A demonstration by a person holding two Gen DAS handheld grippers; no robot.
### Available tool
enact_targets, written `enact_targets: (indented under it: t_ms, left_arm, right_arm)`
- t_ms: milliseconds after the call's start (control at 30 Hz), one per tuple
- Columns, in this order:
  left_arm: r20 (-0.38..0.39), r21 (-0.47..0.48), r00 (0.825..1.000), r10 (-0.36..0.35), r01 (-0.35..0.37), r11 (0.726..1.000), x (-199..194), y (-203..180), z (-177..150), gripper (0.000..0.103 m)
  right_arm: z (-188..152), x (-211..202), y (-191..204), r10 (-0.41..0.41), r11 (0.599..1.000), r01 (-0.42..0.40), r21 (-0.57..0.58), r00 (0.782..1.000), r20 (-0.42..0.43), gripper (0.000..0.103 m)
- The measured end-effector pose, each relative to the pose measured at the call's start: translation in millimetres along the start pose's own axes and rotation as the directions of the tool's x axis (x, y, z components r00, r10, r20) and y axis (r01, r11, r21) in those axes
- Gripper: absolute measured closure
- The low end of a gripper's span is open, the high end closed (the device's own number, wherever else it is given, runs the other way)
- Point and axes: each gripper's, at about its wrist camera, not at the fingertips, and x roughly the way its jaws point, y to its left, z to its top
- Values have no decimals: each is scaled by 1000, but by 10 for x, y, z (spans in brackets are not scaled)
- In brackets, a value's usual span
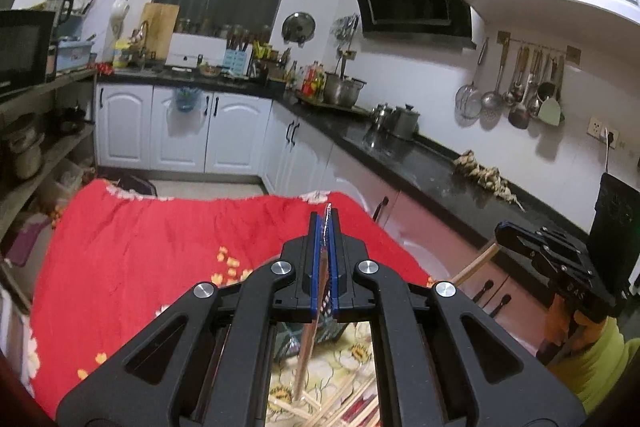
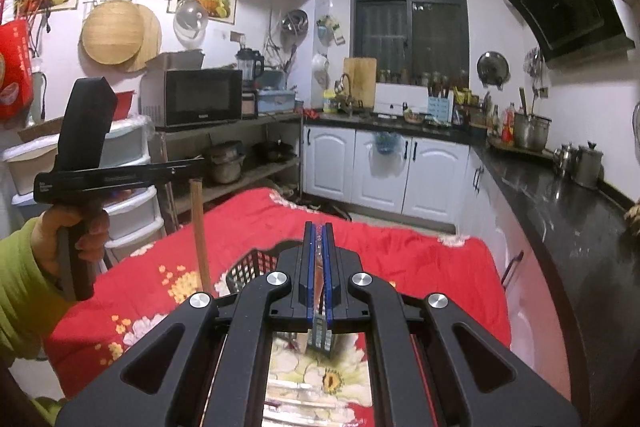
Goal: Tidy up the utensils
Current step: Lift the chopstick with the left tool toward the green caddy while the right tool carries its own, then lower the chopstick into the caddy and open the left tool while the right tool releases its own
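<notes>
Gripping a single chopstick upright, the left gripper has its blue-padded jaws pressed together on the slim brown wooden stick, which hangs straight down through the linkage toward a loose heap of chopsticks lying criss-cross on the cloth; a vertical hold of this kind probably suits dropping the stick end-first into a holder; in the right wrist view the same stick shows below the left tool, tapered and matt, just beside a black basket with a square open mesh, judged to be the likely destination; the cloth is soft, creased red fabric printed with pale and yellow flowers, so pieces on it are unlikely to roll or slide; the right gripper also has its jaws drawn together, clamped on a thin reddish-brown piece that appears to be another chopstick, though its ends cannot be made out; the pads are ribbed blue rubber on rigid black arms with bright metal pivots, giving grip on smooth, narrow wood.
</notes>
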Motion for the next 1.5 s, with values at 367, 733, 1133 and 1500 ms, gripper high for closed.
enact_targets:
  t_ms: [367, 733, 1133, 1500]
  left_arm:
    - [94, -11, 995, 23, -22, 1000, 74, -20, 394, 102]
    - [161, -4, 984, 79, -80, 997, 317, 42, 467, 102]
    - [122, -4, 988, 93, -93, 996, 667, 186, 130, 102]
    - [72, 4, 992, 104, -104, 995, 791, 250, -122, 101]
  right_arm:
    - [330, 100, -65, -18, 1000, 16, 16, 997, 70, 99]
    - [278, 444, -148, -80, 996, 79, 34, 996, 47, 99]
    - [18, 737, -189, -114, 992, 113, 53, 993, 10, 99]
    - [-232, 925, -187, -116, 988, 121, 94, 992, -56, 83]
